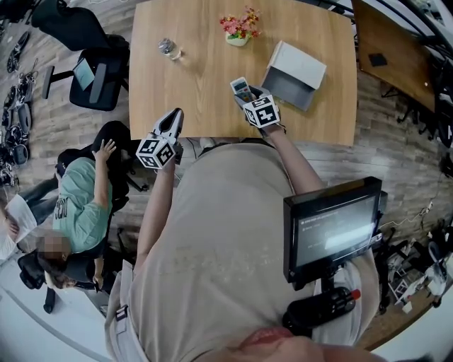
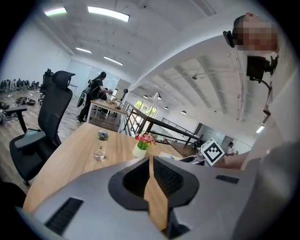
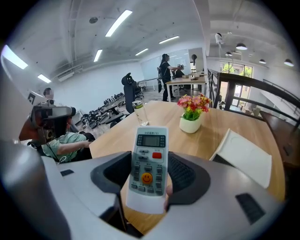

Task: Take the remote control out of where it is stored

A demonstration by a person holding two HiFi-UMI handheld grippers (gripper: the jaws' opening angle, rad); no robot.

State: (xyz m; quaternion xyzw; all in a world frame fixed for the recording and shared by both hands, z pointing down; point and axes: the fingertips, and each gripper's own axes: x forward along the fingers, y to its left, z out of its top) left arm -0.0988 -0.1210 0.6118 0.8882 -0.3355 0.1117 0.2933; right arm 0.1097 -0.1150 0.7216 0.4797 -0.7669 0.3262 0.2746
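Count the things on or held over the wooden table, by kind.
clear plastic water bottle: 1
white pot of pink and red flowers: 1
open white and grey box: 1
white remote control: 1
Total: 4

Lighting: bright, even indoor light from ceiling strip lights, with daylight added through windows that bloom pale. Shadows fall short and soft on the wooden table, and the monitor shows a pale glare across its screen. Picture quality: strong fisheye bend in all three views, straight lines curving toward the margins, the two gripper views ringed by black corners; remote control crisp with legible buttons, far background slightly soft, mosaic patches over faces.
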